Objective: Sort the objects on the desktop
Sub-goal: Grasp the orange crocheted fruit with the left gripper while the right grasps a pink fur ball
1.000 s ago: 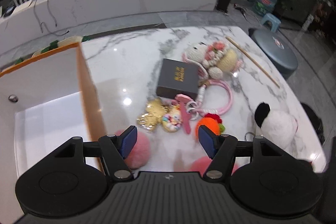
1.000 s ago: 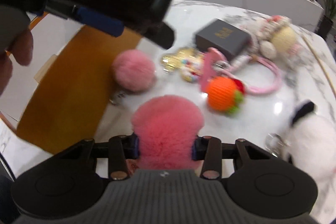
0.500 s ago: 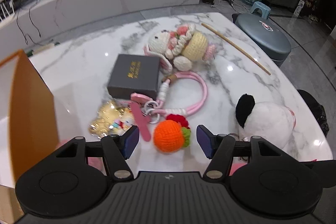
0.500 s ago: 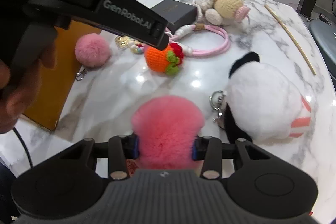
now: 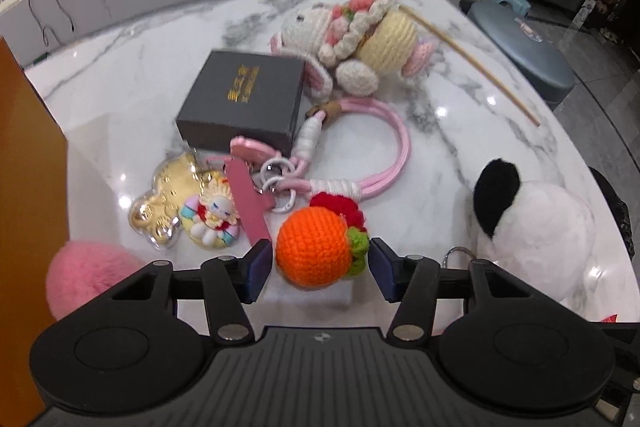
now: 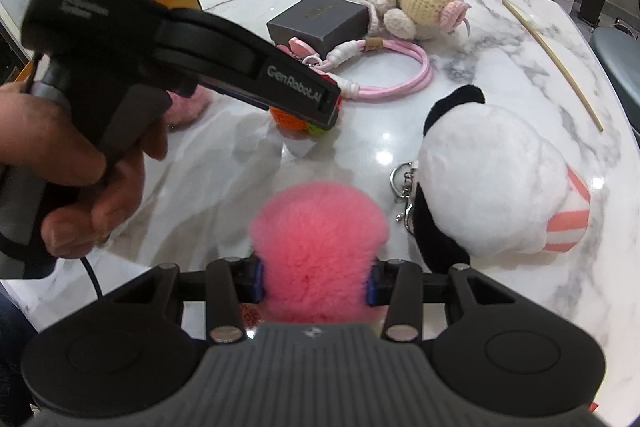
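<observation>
Two blue pads of the left hand-held gripper (image 5: 316,269) straddle the orange ball (image 5: 314,247), closing but not yet touching. Its stem points right. The right hand-held gripper (image 6: 316,283) pinches a pink pompom (image 6: 320,231).

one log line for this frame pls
left gripper: closing around orange crochet ball, not yet gripped | right gripper: shut on pink pompom | phase: pre-grasp

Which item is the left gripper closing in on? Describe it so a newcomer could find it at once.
On the marble table, look in front of the dark grey box and past the pink cord loop. Between the left gripper pads, which have just been closing, sits the crocheted orange ball. Only it is orange yarn with a green-and-red top.
</observation>
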`<state>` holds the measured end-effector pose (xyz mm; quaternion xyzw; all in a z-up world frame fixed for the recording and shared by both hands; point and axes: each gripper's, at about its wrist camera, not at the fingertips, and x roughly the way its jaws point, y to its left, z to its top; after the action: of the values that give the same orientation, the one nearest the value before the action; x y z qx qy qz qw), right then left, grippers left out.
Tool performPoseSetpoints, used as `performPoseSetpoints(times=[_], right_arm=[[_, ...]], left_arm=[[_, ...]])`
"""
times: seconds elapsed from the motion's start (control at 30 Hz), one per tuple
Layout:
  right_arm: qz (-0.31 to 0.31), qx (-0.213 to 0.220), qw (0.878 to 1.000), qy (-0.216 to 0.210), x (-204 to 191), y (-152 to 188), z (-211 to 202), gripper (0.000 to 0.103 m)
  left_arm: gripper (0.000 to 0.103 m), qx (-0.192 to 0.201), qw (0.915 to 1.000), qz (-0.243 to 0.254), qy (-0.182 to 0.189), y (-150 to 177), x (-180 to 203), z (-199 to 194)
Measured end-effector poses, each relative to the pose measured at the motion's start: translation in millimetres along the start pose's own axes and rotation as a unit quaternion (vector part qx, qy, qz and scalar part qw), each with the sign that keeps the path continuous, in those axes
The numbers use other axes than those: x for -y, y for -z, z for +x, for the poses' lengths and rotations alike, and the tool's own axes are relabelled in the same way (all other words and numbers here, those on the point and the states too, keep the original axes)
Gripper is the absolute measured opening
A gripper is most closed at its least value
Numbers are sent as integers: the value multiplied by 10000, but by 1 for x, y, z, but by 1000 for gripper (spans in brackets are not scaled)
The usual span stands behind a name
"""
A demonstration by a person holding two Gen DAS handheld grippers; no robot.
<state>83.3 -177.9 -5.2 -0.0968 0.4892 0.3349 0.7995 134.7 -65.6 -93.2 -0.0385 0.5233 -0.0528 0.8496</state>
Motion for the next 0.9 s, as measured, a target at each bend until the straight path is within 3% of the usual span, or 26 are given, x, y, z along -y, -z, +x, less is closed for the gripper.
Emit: performPoseSetpoints(times=[0.53,0.9], right_arm=[[44,28,10000,12,4,0,-1,45],[137,241,9996,-8,9,-11,-17,44]], left_arm=[[53,175,9998,129,-22,-2,4,-2],[53,576,9980,83,226,-5,-1,-44]])
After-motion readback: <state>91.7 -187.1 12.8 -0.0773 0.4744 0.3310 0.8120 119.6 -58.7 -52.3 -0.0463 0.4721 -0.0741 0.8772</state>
